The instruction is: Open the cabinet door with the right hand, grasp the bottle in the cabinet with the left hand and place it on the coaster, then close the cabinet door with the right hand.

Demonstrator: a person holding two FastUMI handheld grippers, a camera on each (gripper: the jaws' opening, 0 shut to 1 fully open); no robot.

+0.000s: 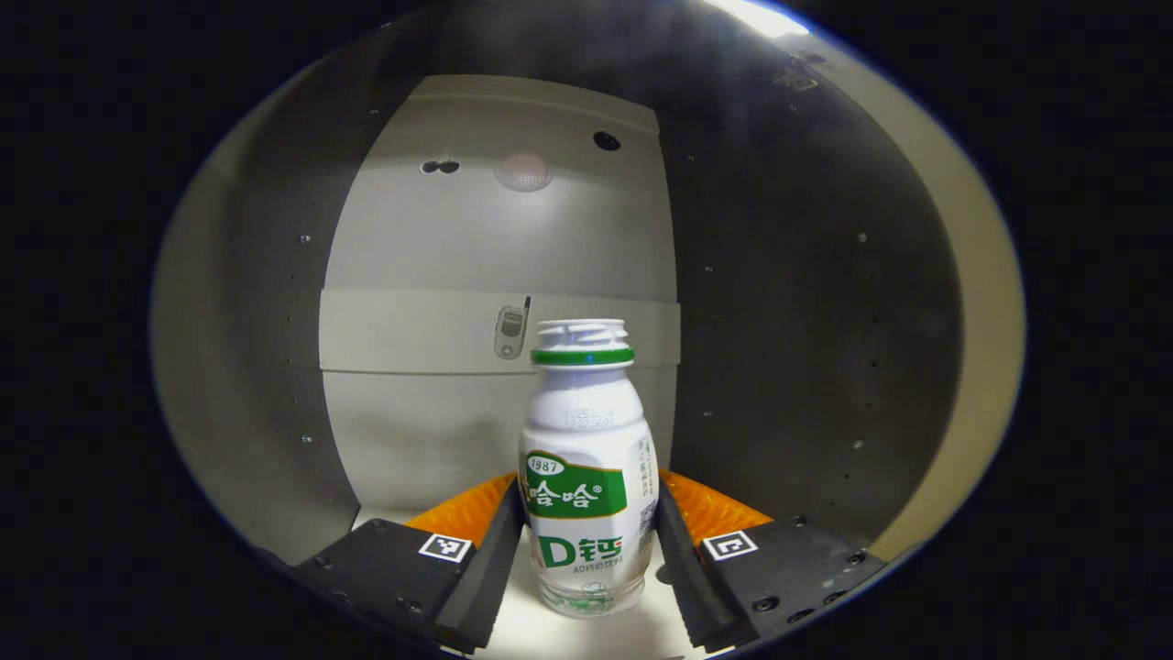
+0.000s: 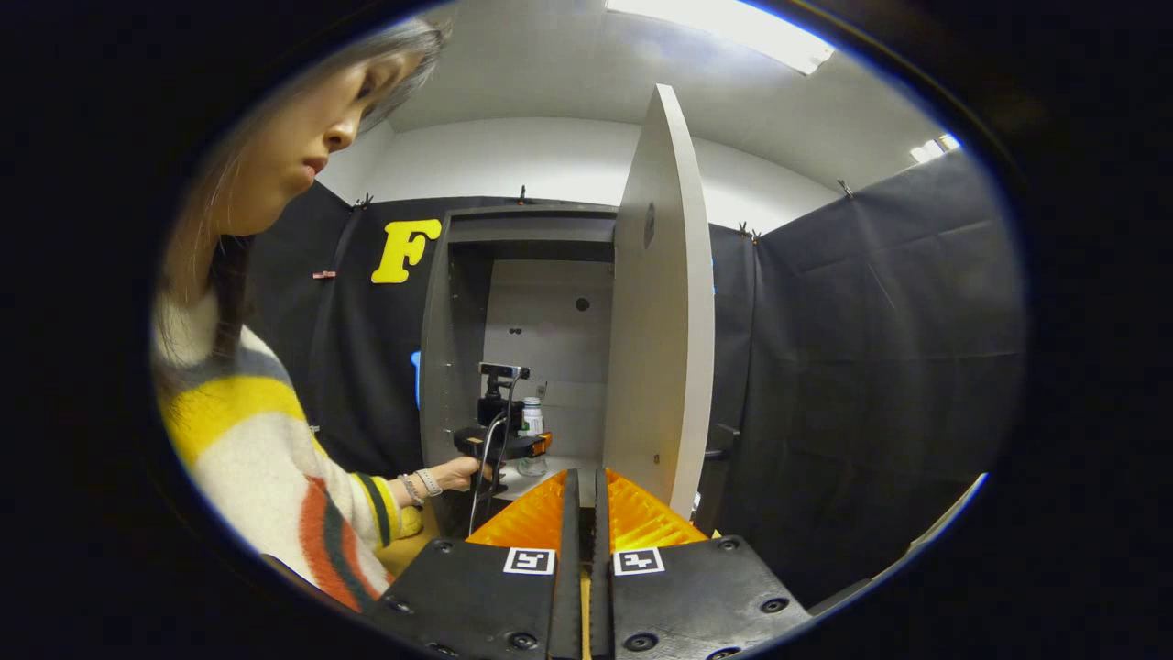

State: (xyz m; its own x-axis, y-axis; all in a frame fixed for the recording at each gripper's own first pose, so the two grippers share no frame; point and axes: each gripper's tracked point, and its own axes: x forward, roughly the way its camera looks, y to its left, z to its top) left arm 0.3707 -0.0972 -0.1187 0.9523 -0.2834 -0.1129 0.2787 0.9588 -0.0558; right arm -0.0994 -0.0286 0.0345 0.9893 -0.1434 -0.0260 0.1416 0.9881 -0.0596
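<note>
A small white bottle (image 1: 586,467) with a green label and a green neck ring stands upright on the pale cabinet floor (image 1: 550,632). My left gripper (image 1: 589,527) is inside the cabinet, and its fingers touch the bottle's lower body on both sides. In the right gripper view the cabinet door (image 2: 660,302) is swung open, edge-on towards me. Beyond it, a hand (image 2: 455,474) holds the left gripper (image 2: 513,445) at the bottle (image 2: 531,417). My right gripper (image 2: 586,477) is shut on nothing, a short way in front of the door's lower edge.
The cabinet's dark side walls (image 1: 788,302) and pale back panel (image 1: 495,238) close in around the bottle. A person in a striped sweater (image 2: 266,458) stands left of the cabinet (image 2: 440,348). Black cloth (image 2: 871,367) hangs to the right of the door.
</note>
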